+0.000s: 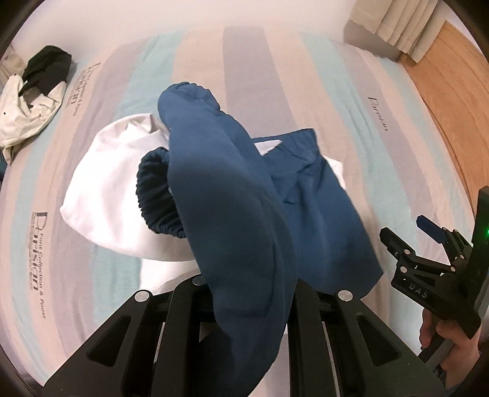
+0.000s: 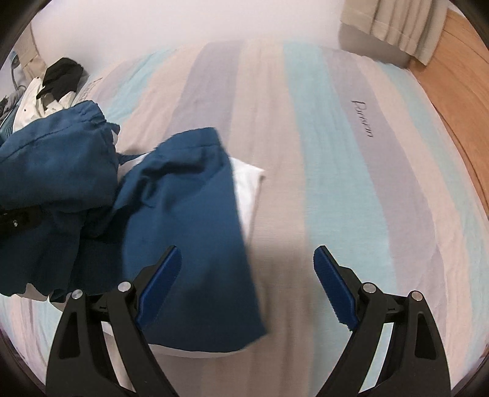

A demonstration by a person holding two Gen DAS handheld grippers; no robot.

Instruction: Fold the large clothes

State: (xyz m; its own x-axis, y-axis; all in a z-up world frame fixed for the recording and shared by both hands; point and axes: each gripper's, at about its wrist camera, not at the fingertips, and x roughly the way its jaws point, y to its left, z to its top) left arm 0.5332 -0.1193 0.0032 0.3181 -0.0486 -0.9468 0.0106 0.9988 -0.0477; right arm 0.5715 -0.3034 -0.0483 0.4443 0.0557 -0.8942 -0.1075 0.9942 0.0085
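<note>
A blue and white jacket [image 1: 308, 195] lies on the striped bed sheet [image 1: 382, 171]. My left gripper [image 1: 247, 287] is shut on a blue sleeve [image 1: 214, 183] and holds it up above the white panel [image 1: 113, 183]; its fingertips are hidden by the cloth. The sleeve's gathered cuff [image 1: 186, 91] points away from me. My right gripper [image 2: 247, 259] is open and empty, just above the jacket's blue edge [image 2: 189, 232]. It also shows in the left wrist view [image 1: 406, 229] at the right.
A heap of black and white clothes [image 1: 33, 97] lies at the far left of the bed, also in the right wrist view [image 2: 52, 88]. A wooden floor [image 1: 452, 100] and curtains [image 1: 397, 24] are at the right.
</note>
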